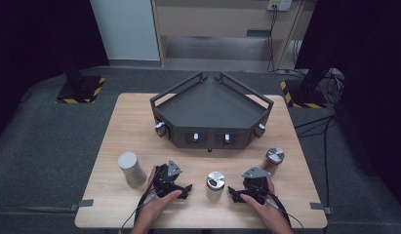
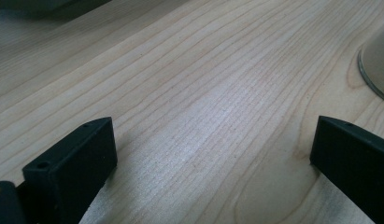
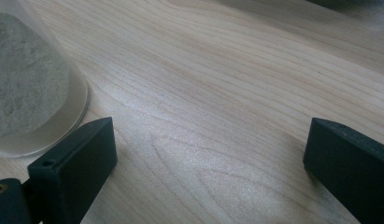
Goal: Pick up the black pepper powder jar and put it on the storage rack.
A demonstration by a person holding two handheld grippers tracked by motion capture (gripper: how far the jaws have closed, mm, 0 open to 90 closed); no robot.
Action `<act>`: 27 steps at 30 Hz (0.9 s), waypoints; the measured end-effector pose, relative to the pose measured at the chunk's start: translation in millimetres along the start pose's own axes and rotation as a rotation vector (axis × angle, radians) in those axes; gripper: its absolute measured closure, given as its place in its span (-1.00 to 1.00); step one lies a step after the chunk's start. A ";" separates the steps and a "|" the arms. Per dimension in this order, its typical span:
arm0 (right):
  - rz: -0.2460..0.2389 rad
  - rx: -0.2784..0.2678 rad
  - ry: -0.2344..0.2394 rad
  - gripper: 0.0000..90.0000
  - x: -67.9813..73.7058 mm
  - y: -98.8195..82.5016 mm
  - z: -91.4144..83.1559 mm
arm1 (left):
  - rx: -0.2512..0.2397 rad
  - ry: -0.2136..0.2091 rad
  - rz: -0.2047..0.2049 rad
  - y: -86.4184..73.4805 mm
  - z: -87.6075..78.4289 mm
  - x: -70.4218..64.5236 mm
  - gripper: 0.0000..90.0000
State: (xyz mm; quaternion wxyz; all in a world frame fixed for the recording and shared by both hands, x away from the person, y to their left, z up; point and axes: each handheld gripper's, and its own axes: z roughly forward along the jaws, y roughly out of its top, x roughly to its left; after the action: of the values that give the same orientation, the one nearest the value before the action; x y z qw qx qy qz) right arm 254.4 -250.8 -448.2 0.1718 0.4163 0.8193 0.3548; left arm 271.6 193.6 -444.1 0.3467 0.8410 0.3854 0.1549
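Observation:
A glass shaker (image 1: 215,185) with a metal lid stands at the front middle of the wooden table (image 1: 139,112). My left gripper (image 1: 185,190) lies just left of it with its jaws pointing toward it. From the other side, my right gripper (image 1: 232,193) points at it too. In the left gripper view the left gripper (image 2: 213,140) is open over bare wood, with the shaker's base (image 2: 376,65) at the right edge. The right gripper (image 3: 208,140) is open as well, and the shaker (image 3: 26,84), holding grey powder, stands just beyond its left jaw.
A dark angular tray (image 1: 211,105) with railed edges sits at the back middle of the table. A pale grey jar (image 1: 132,169) stands at the front left. At the right stands a brown jar (image 1: 273,161) with a metal lid. Grey carpet surrounds the table.

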 end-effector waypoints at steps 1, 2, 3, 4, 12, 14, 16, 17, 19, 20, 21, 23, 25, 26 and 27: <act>0.000 0.000 0.000 -0.94 0.0 0.0 0.0 | 0.000 0.000 0.000 0.0 0.0 0.0 -1.00; 0.001 0.001 0.001 -0.94 0.1 0.1 -0.1 | 0.000 0.000 0.000 0.0 0.0 0.0 -1.00; 0.000 0.001 0.002 -0.94 0.1 0.0 -0.2 | 0.000 0.000 0.000 0.0 0.0 0.0 -1.00; 0.001 0.001 0.002 -0.94 0.4 0.0 -0.3 | 0.000 0.000 0.000 0.0 0.0 0.0 -1.00; 0.001 0.001 0.002 -0.94 0.8 -0.2 -0.4 | 0.000 0.000 0.000 0.0 0.0 0.0 -1.00; 0.001 0.002 -0.003 -0.94 1.7 -0.1 -0.3 | 0.000 0.000 0.000 0.0 0.0 0.1 -1.00; 0.001 0.002 -0.004 -0.94 2.0 -0.1 -0.3 | 0.000 -0.001 0.000 0.0 0.0 0.2 -1.00; 0.001 0.002 -0.004 -0.94 2.0 -0.1 -0.3 | 0.000 -0.001 0.000 0.0 0.0 0.2 -1.00; 0.002 0.002 -0.004 -0.94 2.0 -0.1 -0.3 | 0.000 0.001 0.001 0.0 0.0 -0.1 -1.00; 0.002 0.002 -0.004 -0.94 2.0 -0.1 -0.3 | 0.000 0.001 0.000 0.0 0.0 -0.2 -1.00; 0.002 0.001 -0.004 -0.94 2.0 -0.1 -0.3 | 0.000 0.001 -0.001 0.1 -0.1 -0.2 -1.00; 0.002 0.002 -0.004 -0.95 1.9 0.0 -0.2 | 0.000 0.002 -0.001 0.1 -0.1 -0.5 -1.00; 0.001 0.003 -0.001 -0.96 1.4 0.5 0.1 | -0.003 0.002 -0.008 -0.6 -0.7 0.1 -1.00; 0.001 0.003 -0.001 -0.96 1.4 0.5 0.1 | -0.003 0.002 -0.008 -0.6 -0.7 0.1 -0.99; 0.002 0.004 -0.002 -0.96 1.8 0.6 0.2 | -0.009 -0.004 -0.019 -1.4 -1.2 1.5 -0.99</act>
State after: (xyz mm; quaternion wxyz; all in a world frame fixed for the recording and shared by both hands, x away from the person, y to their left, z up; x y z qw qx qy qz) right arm 253.8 -249.1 -447.9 0.1717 0.4177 0.8194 0.3530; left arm 271.1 195.9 -444.2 0.3525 0.8362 0.3919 0.1517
